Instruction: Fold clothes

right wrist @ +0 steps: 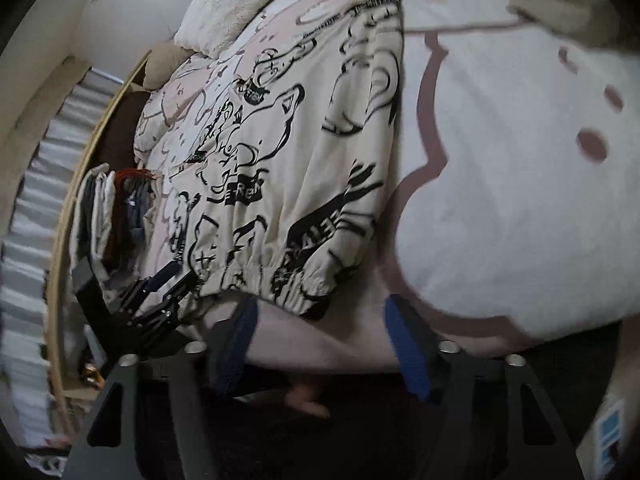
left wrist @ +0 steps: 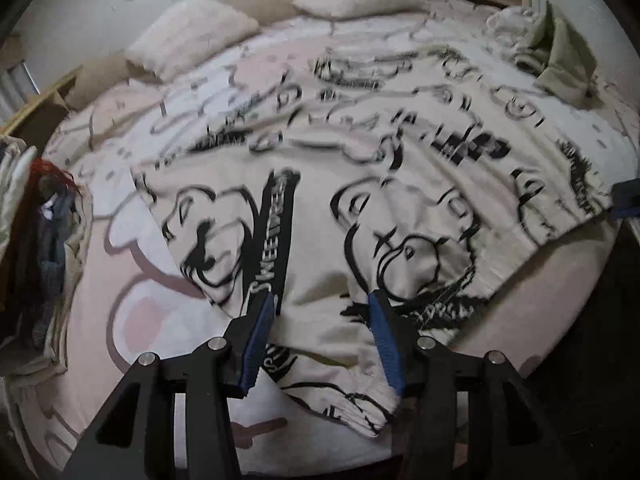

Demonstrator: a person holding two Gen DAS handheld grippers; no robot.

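In the left wrist view, the left gripper (left wrist: 320,312) stands spread over the near edge of the bed (left wrist: 168,312), its blue pads either side of the cream sweatshirt (left wrist: 320,184) with black cartoon print. The cloth's cuffed hem lies bunched between the jaws, though the pads do not seem to press it; blur makes that hard to judge. Beyond, the garment spreads wide across the bedcover toward the far edge, where two pale pillows (left wrist: 192,36) lie. An olive garment (left wrist: 560,64) sits at the far right corner, and a stack of clothes (left wrist: 52,240) at the left edge.

The right wrist view alone shows the right gripper (right wrist: 320,320), spread and empty, hanging over the near edge just below the sweatshirt's gathered hem (right wrist: 280,280). It also shows the left gripper from the side (right wrist: 168,280) at the garment's left corner, and a person's bare foot (right wrist: 306,398) on the dark floor below.
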